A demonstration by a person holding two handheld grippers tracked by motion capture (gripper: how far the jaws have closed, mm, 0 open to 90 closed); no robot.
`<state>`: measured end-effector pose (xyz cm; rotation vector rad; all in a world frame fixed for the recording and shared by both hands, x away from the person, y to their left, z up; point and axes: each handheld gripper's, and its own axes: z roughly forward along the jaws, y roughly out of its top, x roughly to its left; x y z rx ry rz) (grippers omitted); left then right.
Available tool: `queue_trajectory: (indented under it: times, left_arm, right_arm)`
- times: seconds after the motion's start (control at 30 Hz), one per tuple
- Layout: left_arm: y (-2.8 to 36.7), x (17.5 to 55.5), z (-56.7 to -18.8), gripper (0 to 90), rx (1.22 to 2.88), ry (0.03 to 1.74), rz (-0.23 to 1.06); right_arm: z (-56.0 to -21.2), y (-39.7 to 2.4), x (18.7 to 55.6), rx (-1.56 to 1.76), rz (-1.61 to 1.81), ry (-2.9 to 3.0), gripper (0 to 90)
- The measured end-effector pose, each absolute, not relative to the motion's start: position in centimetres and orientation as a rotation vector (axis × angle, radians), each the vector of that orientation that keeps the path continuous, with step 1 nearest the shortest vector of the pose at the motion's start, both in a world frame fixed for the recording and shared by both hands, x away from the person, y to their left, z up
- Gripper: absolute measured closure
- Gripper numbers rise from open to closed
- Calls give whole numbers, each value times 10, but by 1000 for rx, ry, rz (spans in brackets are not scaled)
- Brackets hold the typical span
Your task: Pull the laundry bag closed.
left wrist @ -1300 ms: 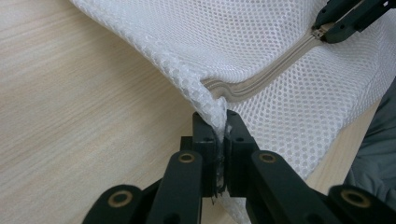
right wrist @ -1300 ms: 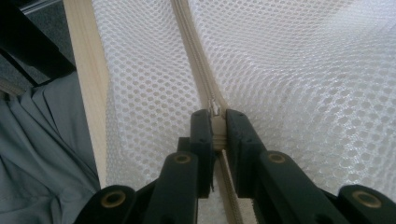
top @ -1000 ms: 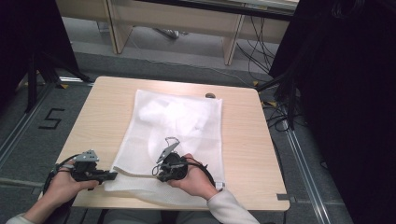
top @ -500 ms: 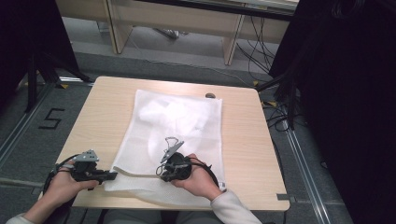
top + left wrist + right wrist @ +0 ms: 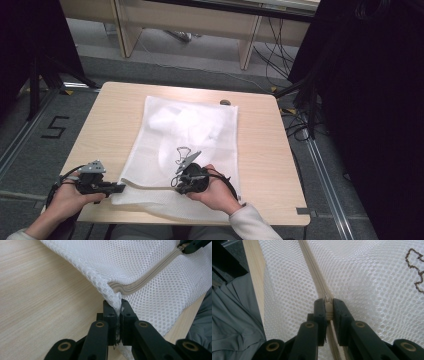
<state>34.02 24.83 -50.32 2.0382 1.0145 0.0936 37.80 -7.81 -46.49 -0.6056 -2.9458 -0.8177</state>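
A white mesh laundry bag [image 5: 200, 135] lies flat on the wooden table [image 5: 262, 150], with something white bunched inside its far half. A beige zipper [image 5: 147, 187] runs along its near edge. My left gripper [image 5: 121, 188] is shut on the bag's near left corner, and the mesh [image 5: 150, 292] is pinched between its jaws [image 5: 117, 305] just below the zipper's end [image 5: 125, 288]. Further right along the near edge, my right gripper [image 5: 176, 184] is shut on the zipper pull [image 5: 327, 300], with the zipper [image 5: 310, 262] running away ahead of it.
A small dark object [image 5: 225, 102] lies at the table's far edge. A brown print [image 5: 415, 265] marks the mesh right of the zipper. The person's grey clothing [image 5: 234, 322] is just off the table's near edge. Cables and wooden furniture legs stand on the floor beyond.
My right gripper has edged slightly to the right along the zipper. The left gripper has stayed where it was, still pinching the corner.
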Motion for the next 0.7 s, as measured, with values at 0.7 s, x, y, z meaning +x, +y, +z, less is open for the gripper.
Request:
queue_trajectory:
  times: [0.7]
  left_arm:
    - [249,341,-502,851,2060,1017,83]
  right_arm:
    - [-463,-94,377,-648,-825,-2950,822]
